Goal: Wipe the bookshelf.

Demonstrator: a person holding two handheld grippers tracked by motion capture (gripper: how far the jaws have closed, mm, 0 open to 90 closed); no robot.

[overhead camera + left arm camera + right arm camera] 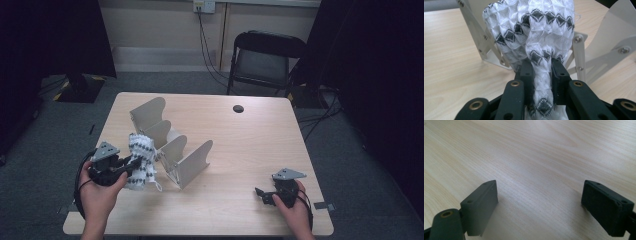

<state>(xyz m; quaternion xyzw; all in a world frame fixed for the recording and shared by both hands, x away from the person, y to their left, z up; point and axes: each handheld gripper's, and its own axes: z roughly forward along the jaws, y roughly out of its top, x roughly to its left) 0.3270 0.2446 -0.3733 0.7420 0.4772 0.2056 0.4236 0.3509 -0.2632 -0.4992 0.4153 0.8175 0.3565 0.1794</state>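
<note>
1. high view: the left gripper [131, 163] sits at the tabletop's [250, 145] near left, clamped on a white cloth [141, 159] with black diamonds. the cloth hangs long-axis upright, just before the near end of the grey rack [172, 145]. the rack's slots lie ahead and to the right of it. the left hand is by far the nearer to the rack. the right gripper [261, 194] rests well apart at the near right.
2. left gripper view: the jaws pinch a narrow fold of cloth [541, 82]; the bulk balloons above the fingertips [560, 72], touching or just before the rack's bracket [577, 53]. i judge the next move is forward into a slot.
3. right gripper view: jaws stand wide apart, nothing between, over bare tabletop [544, 157].
</note>
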